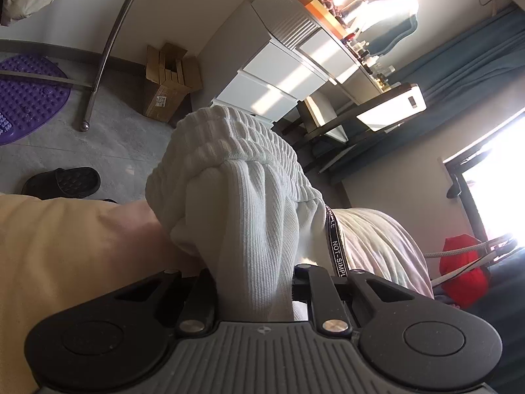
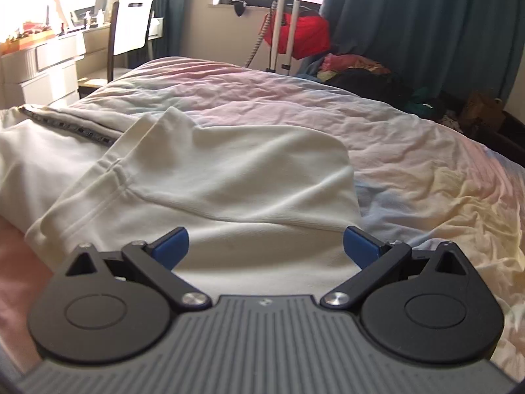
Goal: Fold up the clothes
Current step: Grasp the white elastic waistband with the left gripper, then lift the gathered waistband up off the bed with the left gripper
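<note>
A pair of white trousers (image 2: pixel 210 177) with a black lettered side stripe (image 2: pixel 75 128) lies spread on the bed (image 2: pixel 410 151). In the left wrist view its ribbed elastic waistband (image 1: pixel 236 170) bunches up right in front of the camera. My left gripper (image 1: pixel 256 292) is shut on that white fabric, which fills the narrow gap and hides the pads. The stripe (image 1: pixel 338 249) hangs beside it on the right. In the right wrist view my right gripper (image 2: pixel 265 246) hovers open just above the trouser cloth, its blue pads (image 2: pixel 172 246) wide apart with nothing pinched between them.
White drawers and a cluttered dresser (image 1: pixel 285 65), a cardboard box (image 1: pixel 170 78), a purple mat (image 1: pixel 26 98) and a black slipper (image 1: pixel 65 180) stand off the bed. A white chair (image 2: pixel 131 26), a garment steamer (image 2: pixel 285 23), a red bag (image 2: pixel 305 36) and piled clothes (image 2: pixel 361 72) lie beyond the bed.
</note>
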The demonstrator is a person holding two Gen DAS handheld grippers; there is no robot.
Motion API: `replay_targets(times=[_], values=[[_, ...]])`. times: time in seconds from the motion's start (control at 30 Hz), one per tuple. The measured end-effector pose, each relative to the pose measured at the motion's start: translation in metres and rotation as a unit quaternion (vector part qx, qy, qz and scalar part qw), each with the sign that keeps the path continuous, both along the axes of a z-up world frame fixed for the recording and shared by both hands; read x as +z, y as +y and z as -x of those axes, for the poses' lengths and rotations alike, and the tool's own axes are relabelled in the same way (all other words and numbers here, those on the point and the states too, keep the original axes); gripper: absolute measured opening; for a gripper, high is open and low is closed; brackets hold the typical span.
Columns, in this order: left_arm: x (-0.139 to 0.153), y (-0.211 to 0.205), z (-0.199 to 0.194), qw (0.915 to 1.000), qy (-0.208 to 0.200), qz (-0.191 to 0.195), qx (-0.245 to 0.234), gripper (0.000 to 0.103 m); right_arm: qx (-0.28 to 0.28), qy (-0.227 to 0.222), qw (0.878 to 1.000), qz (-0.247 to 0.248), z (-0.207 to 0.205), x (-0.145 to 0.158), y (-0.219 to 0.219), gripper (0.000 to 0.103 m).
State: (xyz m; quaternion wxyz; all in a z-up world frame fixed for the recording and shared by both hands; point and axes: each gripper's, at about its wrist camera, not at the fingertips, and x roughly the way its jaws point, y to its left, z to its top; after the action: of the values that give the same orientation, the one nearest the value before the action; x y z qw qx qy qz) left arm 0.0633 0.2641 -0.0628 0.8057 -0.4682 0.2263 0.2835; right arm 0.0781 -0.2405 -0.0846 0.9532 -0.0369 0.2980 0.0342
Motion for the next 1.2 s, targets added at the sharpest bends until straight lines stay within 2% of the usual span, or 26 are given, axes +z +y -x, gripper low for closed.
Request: replay_targets(times=[0.07, 0.17, 0.27, 0.33, 0.4, 0.47, 0.53, 0.6, 0.73, 0.8, 0.9, 0.97, 1.03, 1.13, 1.2], values=[[0.005, -0.005, 0.000, 0.9998, -0.001, -0.018, -0.003, 0.015, -0.009, -0.001, 1.000, -0.016, -0.005, 0.000, -0.007, 0.103], [0.018, -0.014, 0.000, 0.9981, -0.008, -0.059, -0.015, 0.015, -0.029, 0.008, 1.000, -0.001, -0.010, -0.004, -0.011, 0.103], [0.036, -0.027, 0.010, 0.9940, -0.044, -0.097, -0.027, 0.015, -0.031, 0.070, 0.997, 0.025, -0.019, -0.025, -0.013, 0.103], [0.049, -0.040, 0.018, 0.9888, -0.070, -0.126, -0.038, 0.015, -0.030, 0.092, 0.995, 0.013, -0.018, -0.030, -0.021, 0.103], [0.064, -0.055, 0.019, 0.9815, -0.085, -0.164, -0.050, 0.015, -0.045, 0.073, 0.996, -0.012, -0.011, -0.017, -0.033, 0.103], [0.079, -0.071, 0.020, 0.9720, -0.100, -0.203, -0.062, 0.015, -0.063, 0.034, 0.997, -0.041, 0.003, 0.003, -0.049, 0.103], [0.095, -0.097, 0.017, 0.9567, -0.130, -0.246, -0.086, 0.015, -0.084, 0.001, 0.994, -0.068, 0.016, 0.021, -0.065, 0.103], [0.110, -0.125, 0.014, 0.9375, -0.164, -0.283, -0.118, 0.016, -0.115, -0.012, 0.989, -0.090, 0.029, 0.029, -0.083, 0.103], [0.136, -0.200, 0.015, 0.8965, -0.216, -0.340, -0.185, 0.015, -0.150, -0.016, 0.980, -0.132, 0.040, 0.035, -0.110, 0.103], [0.145, -0.237, 0.012, 0.8838, -0.237, -0.347, -0.207, 0.015, -0.161, -0.030, 0.976, -0.142, 0.042, 0.038, -0.117, 0.103], [0.152, -0.297, 0.002, 0.8735, -0.256, -0.343, -0.232, 0.015, -0.177, -0.047, 0.972, -0.146, 0.042, 0.041, -0.125, 0.103], [0.149, -0.338, -0.004, 0.8634, -0.271, -0.341, -0.255, 0.013, -0.186, -0.054, 0.969, -0.151, 0.041, 0.040, -0.132, 0.103], [0.137, -0.379, -0.007, 0.8463, -0.285, -0.352, -0.281, 0.013, -0.194, -0.054, 0.966, -0.165, 0.041, 0.038, -0.142, 0.103], [0.106, -0.440, -0.011, 0.8213, -0.290, -0.370, -0.323, 0.012, -0.210, -0.069, 0.955, -0.198, 0.043, 0.036, -0.159, 0.103], [0.073, -0.472, -0.015, 0.8046, -0.275, -0.381, -0.363, 0.012, -0.223, -0.078, 0.947, -0.217, 0.043, 0.034, -0.169, 0.103]])
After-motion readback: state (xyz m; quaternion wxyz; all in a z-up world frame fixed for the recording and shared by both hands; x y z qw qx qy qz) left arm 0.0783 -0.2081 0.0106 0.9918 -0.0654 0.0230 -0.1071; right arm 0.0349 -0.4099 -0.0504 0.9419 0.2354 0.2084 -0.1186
